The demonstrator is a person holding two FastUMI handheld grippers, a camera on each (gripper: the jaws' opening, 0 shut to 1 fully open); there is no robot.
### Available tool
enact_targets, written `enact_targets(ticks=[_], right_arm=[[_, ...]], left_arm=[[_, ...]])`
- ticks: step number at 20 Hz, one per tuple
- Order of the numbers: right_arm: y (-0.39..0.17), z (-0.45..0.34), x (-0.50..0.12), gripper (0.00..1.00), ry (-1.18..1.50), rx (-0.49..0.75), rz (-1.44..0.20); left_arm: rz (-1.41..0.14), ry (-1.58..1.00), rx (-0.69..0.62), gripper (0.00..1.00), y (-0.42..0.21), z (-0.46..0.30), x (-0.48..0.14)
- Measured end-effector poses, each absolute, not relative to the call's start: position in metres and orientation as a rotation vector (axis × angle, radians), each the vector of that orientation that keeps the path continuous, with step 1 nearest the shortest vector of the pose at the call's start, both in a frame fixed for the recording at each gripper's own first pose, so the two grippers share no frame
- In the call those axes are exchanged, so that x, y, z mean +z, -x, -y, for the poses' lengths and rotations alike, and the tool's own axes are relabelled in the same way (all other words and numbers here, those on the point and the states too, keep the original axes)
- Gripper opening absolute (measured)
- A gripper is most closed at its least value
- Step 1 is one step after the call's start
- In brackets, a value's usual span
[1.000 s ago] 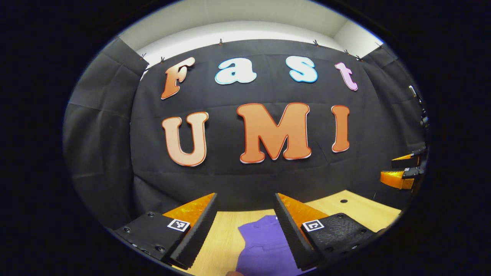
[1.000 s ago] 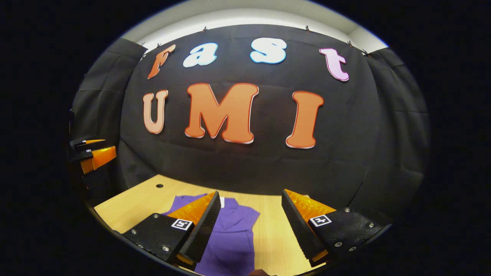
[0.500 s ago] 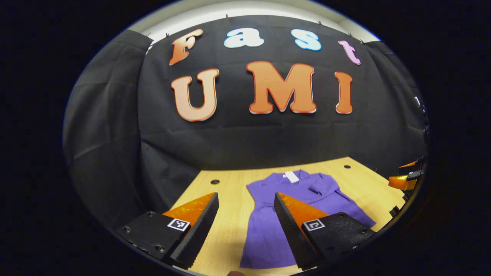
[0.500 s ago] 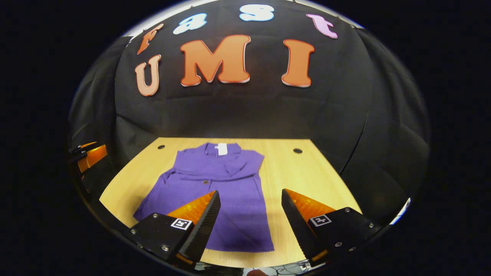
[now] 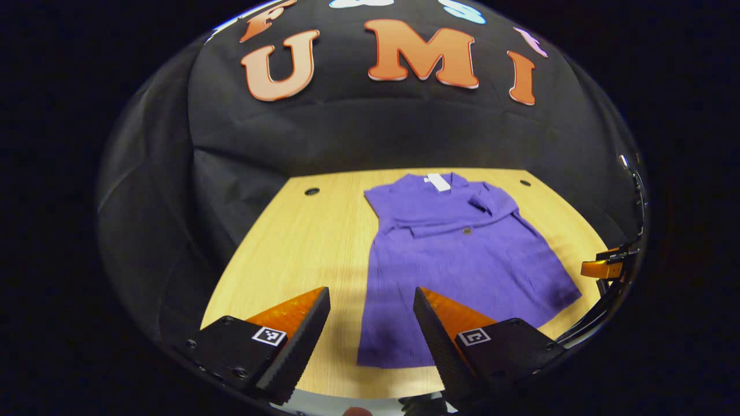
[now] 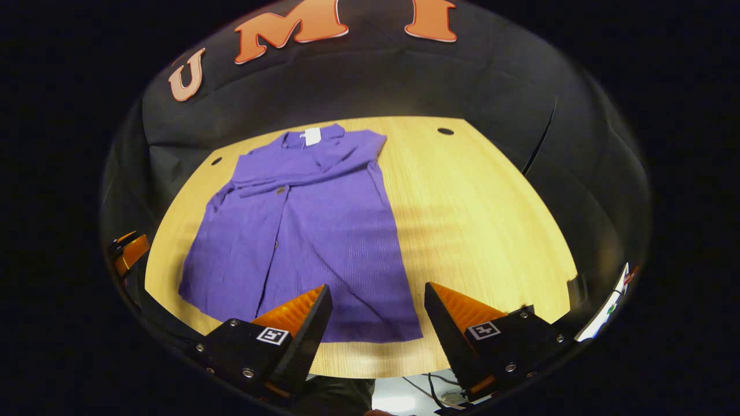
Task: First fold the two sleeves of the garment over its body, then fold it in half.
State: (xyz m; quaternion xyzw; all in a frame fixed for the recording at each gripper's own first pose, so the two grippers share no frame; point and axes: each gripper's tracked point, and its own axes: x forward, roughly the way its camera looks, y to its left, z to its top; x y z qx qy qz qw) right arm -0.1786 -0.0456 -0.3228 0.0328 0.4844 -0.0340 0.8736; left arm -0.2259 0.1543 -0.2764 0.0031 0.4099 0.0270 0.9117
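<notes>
Overhead, both tongs [image 5: 370,323] [image 6: 376,320] wide apart (empty), garment [image 6: 306,231] untouched

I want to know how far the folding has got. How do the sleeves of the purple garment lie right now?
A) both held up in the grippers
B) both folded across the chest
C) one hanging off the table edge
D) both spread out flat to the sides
B: the sleeves lie folded across the chest of the purple garment, which rests flat and full length on the table.
</notes>
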Motion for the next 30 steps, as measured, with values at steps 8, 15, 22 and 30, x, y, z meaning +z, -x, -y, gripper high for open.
enact_targets(ticks=[8,15,22,30], right_arm=[[0.192,0.055,-0.366,0.97,-0.046,-0.086,-1.187],[0.203,0.052,-0.39,0.97,-0.078,-0.079,-1.32],[0.208,0.049,-0.393,0.94,-0.044,-0.053,-1.431],[0.201,0.036,-0.392,0.11,-0.194,-0.046,-1.465]], left_arm=[[-1.111,0.052,0.057,0.93,0.247,-0.151,-0.354],[-1.32,0.16,0.065,0.94,0.267,-0.142,-0.397],[-1.518,0.111,0.054,0.95,0.278,-0.137,-0.408],[-1.612,0.184,-0.001,0.24,0.271,-0.126,-0.411]])
